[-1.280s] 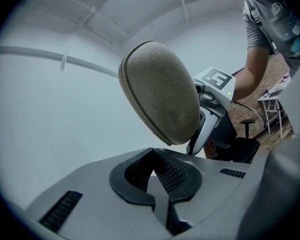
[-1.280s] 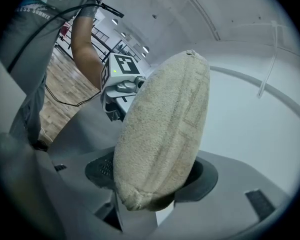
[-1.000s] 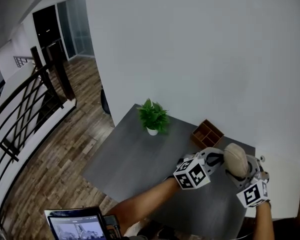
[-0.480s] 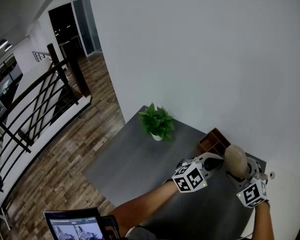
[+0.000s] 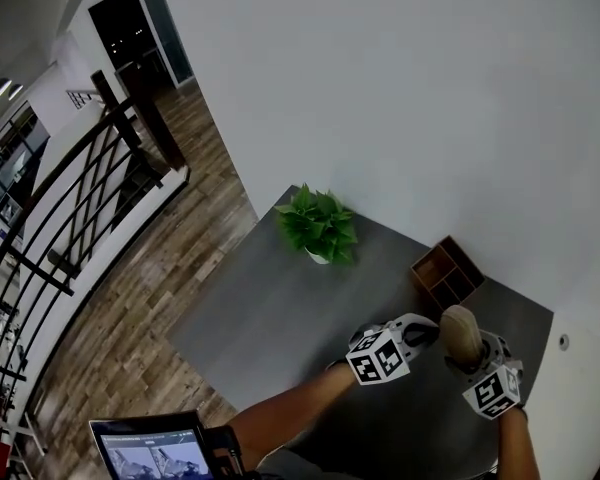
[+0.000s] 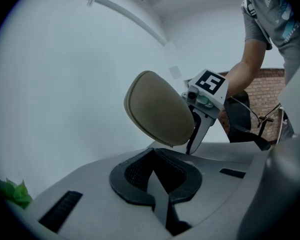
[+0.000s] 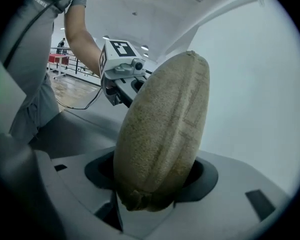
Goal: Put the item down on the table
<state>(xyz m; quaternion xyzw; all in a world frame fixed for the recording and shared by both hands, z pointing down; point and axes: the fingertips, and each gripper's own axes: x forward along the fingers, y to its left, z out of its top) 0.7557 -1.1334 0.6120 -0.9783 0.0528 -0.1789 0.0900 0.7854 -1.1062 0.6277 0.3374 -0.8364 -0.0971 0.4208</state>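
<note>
A beige, woven, oval pouch [image 5: 461, 334] stands up out of my right gripper [image 5: 470, 358], which is shut on its lower end above the dark grey table [image 5: 280, 318]. In the right gripper view the pouch [image 7: 162, 134] fills the centre, pinched at its bottom seam by the right gripper [image 7: 150, 200]. My left gripper [image 5: 425, 330] hovers just left of it, jaws shut with nothing between them. In the left gripper view the left gripper [image 6: 155, 176] points at the pouch [image 6: 157, 115], a short way off.
A potted green plant [image 5: 318, 226] stands at the table's far left and a brown wooden compartment box [image 5: 447, 272] at the back by the white wall. A dark railing [image 5: 70, 208] and wooden floor lie to the left. A tablet [image 5: 150, 448] shows at the bottom left.
The head view has swung, so the table and plant sit differently in frame. Both grippers stay close together, and the pouch has come slightly lower in the picture, still held.
</note>
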